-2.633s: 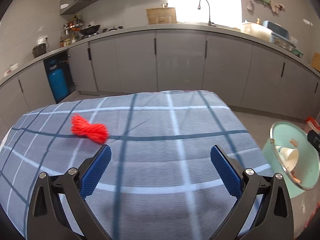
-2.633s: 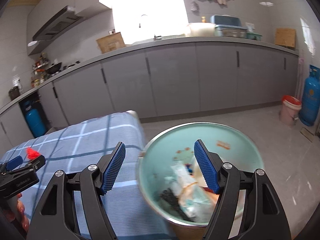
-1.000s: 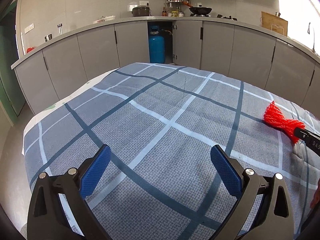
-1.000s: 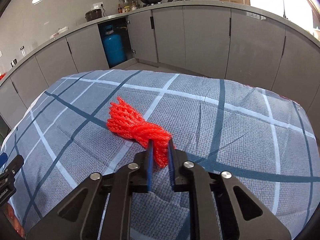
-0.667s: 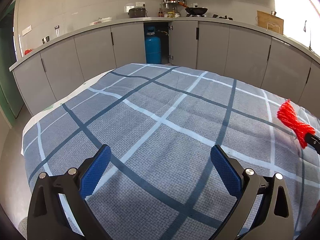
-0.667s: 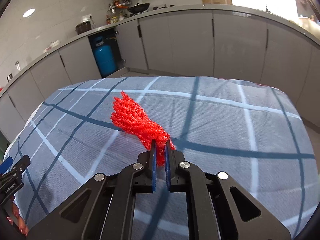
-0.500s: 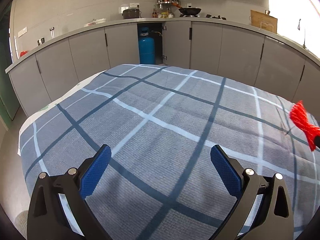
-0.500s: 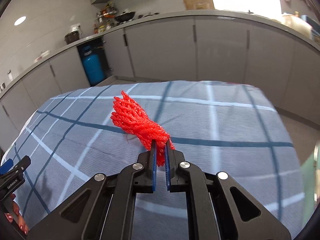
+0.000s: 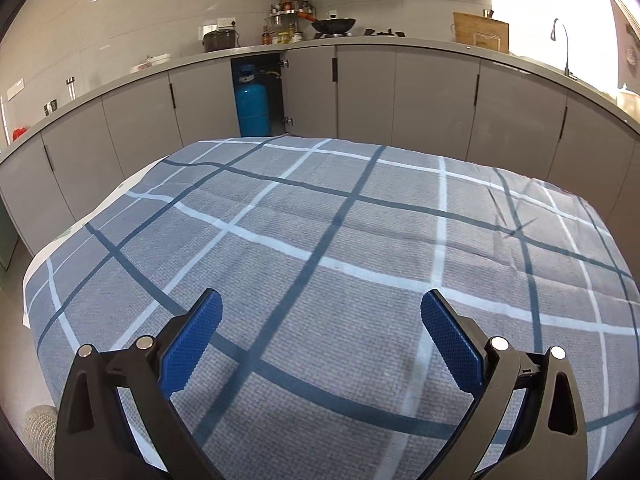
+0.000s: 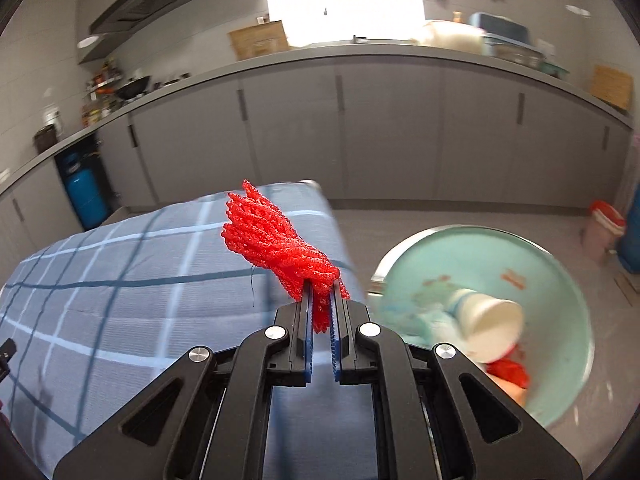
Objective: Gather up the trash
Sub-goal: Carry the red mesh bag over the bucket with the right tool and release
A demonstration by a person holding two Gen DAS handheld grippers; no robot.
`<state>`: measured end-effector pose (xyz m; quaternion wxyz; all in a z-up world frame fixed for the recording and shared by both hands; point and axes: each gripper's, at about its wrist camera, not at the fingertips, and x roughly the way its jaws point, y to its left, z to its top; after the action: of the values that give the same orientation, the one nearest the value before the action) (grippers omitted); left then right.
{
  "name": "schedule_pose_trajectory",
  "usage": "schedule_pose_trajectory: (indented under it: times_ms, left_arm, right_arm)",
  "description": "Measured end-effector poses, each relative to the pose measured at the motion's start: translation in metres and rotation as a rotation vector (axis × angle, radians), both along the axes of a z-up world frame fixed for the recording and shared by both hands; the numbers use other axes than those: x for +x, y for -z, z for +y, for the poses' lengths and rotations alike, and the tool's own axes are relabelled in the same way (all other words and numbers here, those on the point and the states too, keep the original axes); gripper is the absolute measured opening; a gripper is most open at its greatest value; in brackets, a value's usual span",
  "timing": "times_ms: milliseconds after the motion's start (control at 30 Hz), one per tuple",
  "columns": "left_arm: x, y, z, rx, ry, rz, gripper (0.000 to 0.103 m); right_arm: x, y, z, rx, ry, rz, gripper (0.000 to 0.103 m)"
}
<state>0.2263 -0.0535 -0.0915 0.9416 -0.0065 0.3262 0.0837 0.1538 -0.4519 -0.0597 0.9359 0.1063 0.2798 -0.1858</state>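
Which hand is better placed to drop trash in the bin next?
Right. The right gripper is shut on the red mesh net bundle, beside the pale green round bin. The left gripper is open and empty over the blue checked cloth.

Bin (image 10: 560,280) right of table (image 10: 120,280), seemingly

No legible text, label, brand or number anywhere in either wrist view.

I see grey cabinets (image 9: 436,96) under a curved countertop (image 10: 360,50), a bright window (image 10: 340,0), a blue gas cylinder (image 9: 251,106), and a plaid-covered table (image 9: 320,240).
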Motion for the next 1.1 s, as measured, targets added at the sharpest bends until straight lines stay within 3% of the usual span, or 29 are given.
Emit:
schedule_pose_trajectory:
  times_ms: [267,600,667,800,967,1100]
  left_arm:
    - [-0.008,0.0,-0.02,-0.006,0.044,0.007,0.098]
    - [-0.015,-0.002,-0.04,-0.017,0.118,0.02,0.098]
    - [-0.016,-0.002,-0.042,-0.018,0.128,0.026,0.098]
    - [-0.019,-0.001,-0.048,-0.007,0.147,0.032,0.098]
    - [-0.024,-0.002,-0.053,-0.007,0.159,0.041,0.098]
    - [-0.032,-0.002,-0.059,0.011,0.182,0.043,0.098]
  right_arm:
    - [-0.036,0.018,-0.05,-0.01,0.174,0.041,0.008]
    - [-0.048,0.035,-0.076,0.007,0.257,0.083,0.011]
    - [-0.049,0.035,-0.078,0.02,0.264,0.081,0.016]
    - [-0.053,0.035,-0.081,0.021,0.283,0.078,0.05]
    - [-0.06,0.033,-0.078,0.021,0.29,0.075,0.051]
    - [-0.07,0.024,-0.067,0.016,0.274,0.038,0.061]
